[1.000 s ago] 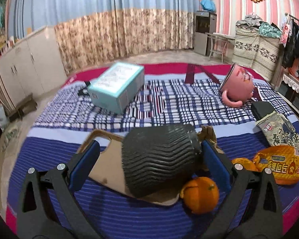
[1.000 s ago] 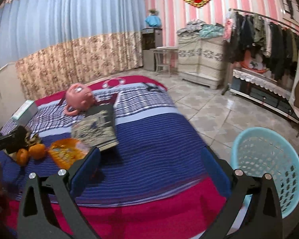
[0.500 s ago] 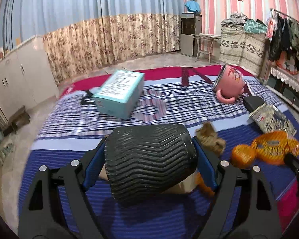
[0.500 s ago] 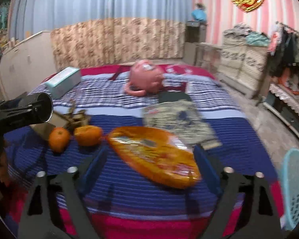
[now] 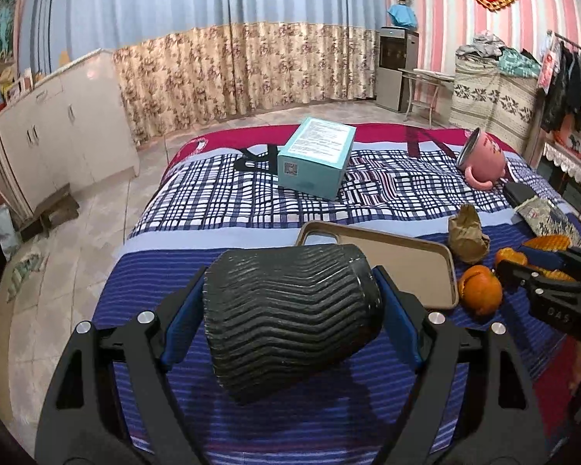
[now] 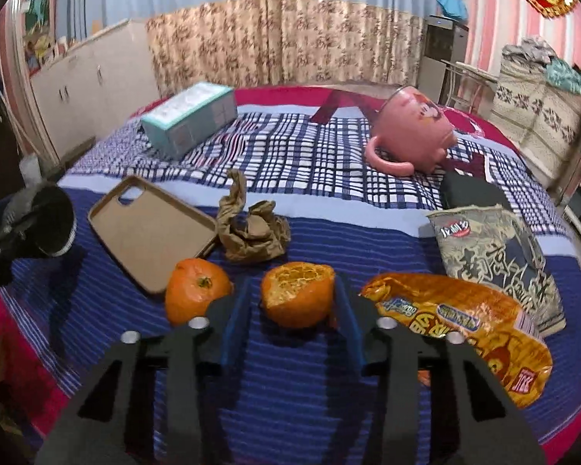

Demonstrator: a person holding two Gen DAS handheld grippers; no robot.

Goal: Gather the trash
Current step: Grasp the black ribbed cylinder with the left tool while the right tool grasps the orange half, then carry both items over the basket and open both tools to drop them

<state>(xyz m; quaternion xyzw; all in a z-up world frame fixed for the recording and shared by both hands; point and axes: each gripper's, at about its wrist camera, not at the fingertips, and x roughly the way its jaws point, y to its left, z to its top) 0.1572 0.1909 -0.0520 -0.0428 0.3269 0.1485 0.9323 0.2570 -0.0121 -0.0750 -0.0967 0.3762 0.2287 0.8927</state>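
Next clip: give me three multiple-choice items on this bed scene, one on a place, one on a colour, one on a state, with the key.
1. What lies between the right gripper's fingers?
A. orange peel
B. pink mug
C. phone case

2. The box on the bed is:
A. red
B. teal
C. black

3. The left gripper is:
A. open, empty
B. out of view
C. clamped on a black ribbed cup

Key: 1 A, the hollow peel sits between its closing fingers. 2 B, the carton is teal. 3 C, both pads press the cup's sides.

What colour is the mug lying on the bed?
Pink, with a cartoon print; the mug shows best in the right wrist view.
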